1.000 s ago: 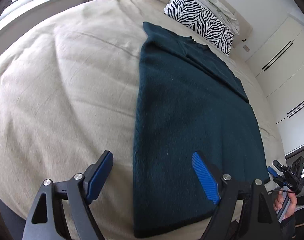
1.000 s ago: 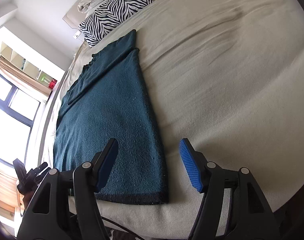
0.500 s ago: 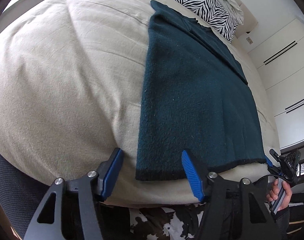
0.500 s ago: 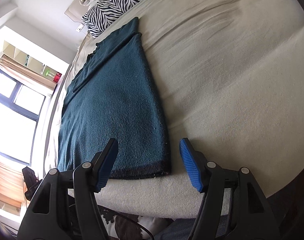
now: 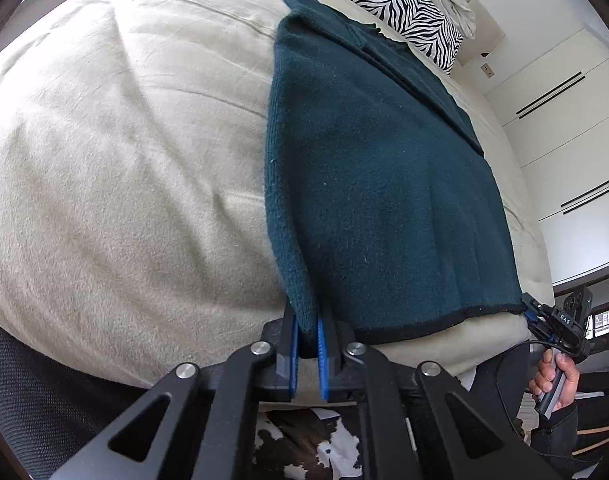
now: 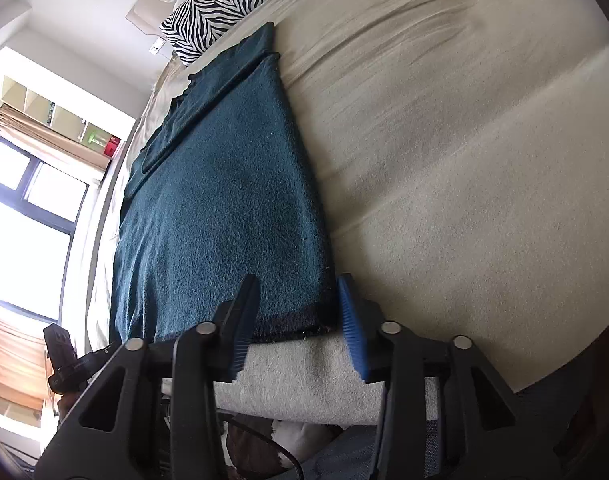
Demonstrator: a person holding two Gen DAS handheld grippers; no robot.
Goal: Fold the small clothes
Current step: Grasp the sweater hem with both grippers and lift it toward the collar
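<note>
Two claws meet the near hem of a dark teal garment (image 5: 376, 184) that lies flat on a beige bed (image 5: 116, 152). The left claw (image 5: 306, 344) has just been closing and now pinches the garment's near left corner; the cloth bunches into a ridge between its blue pads (image 5: 322, 354), which were spread wide on either side of that corner a moment earlier. The right claw (image 6: 294, 320) has also just been closing. Its jaws are narrower than before but still apart, straddling the near right corner (image 6: 320, 320) of the garment, and the right pad (image 6: 350, 320) stands just beside the cloth's edge. Whether either pad presses on the fabric cannot be told from this view.

Compared with a second ago, both claws sit closer to the bed's near edge, so the black-trimmed hem (image 5: 436, 324) now lies right at their fingertips. The garment itself has not shifted along the bed. It stretches away toward a zebra-striped pillow (image 5: 396, 4) at the far end. In the left view, a hand (image 5: 556, 376) grips the other tool's handle at the far right, with white cupboards (image 5: 564, 128) behind.
</note>
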